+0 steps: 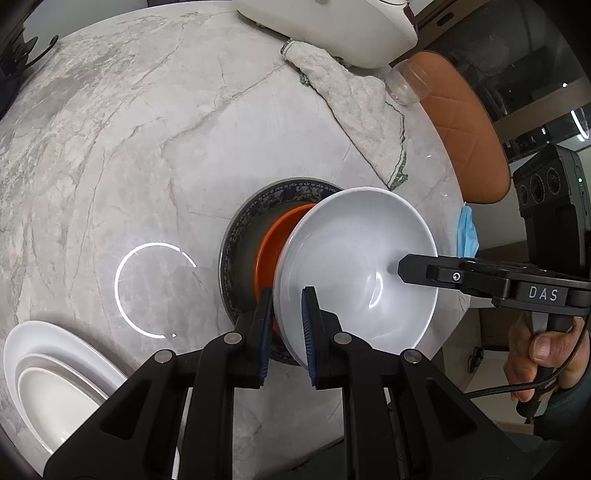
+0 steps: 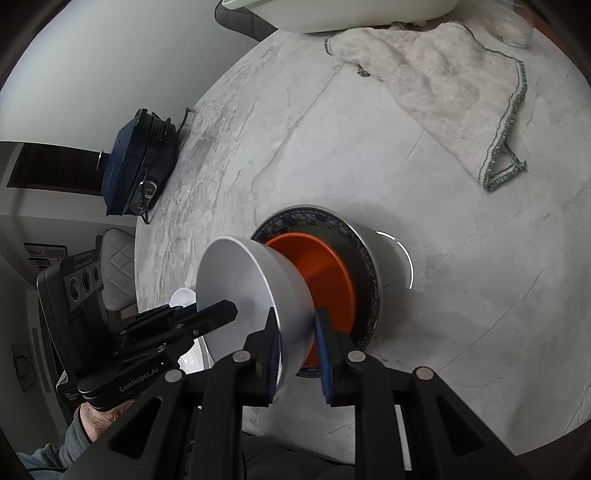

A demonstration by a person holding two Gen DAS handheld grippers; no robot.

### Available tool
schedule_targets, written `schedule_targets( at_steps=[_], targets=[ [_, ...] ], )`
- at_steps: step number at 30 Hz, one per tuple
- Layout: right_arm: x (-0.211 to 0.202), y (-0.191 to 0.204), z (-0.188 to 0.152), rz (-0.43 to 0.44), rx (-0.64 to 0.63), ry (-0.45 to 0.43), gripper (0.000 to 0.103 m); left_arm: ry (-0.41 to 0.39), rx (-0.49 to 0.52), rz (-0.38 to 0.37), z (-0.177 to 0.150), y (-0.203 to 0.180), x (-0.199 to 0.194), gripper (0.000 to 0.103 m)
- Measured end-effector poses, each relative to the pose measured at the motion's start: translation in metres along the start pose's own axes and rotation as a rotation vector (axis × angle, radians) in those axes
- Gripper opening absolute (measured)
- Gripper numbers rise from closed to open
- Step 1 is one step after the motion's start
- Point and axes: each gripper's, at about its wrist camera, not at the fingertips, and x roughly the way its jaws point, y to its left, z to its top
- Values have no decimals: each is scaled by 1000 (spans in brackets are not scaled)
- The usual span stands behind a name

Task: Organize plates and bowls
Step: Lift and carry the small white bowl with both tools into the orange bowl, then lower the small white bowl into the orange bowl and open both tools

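Note:
A white bowl point(image 1: 354, 258) is held tilted above an orange bowl point(image 1: 275, 236) that sits in a blue-rimmed dark plate point(image 1: 236, 236) on the marble table. My left gripper point(image 1: 288, 328) straddles the white bowl's near rim, jaws close around it. My right gripper point(image 2: 297, 350) straddles the opposite rim of the same white bowl point(image 2: 236, 280); its finger point(image 1: 417, 267) shows inside the bowl in the left wrist view. The orange bowl point(image 2: 325, 273) and plate point(image 2: 365, 258) lie just beyond. A stack of white plates point(image 1: 51, 373) lies at the near left.
A grey cloth point(image 1: 354, 107) lies at the far right of the marble table point(image 1: 129, 147), beside a clear glass point(image 1: 406, 83) and a white appliance point(image 1: 332, 26). An orange chair point(image 1: 469, 129) stands past the table edge. A blue-black device point(image 2: 140, 162) sits at the table's left edge.

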Motion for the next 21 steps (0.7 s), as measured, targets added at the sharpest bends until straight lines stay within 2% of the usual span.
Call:
schedule_targets(
  at_steps=[13, 21],
  targets=[
    [13, -13, -1, -45, 0, 11, 19, 3, 13, 34, 3, -1, 11, 13],
    [13, -15, -2, -68, 2, 13, 18, -1, 0, 38, 5, 4, 12, 21]
  ],
)
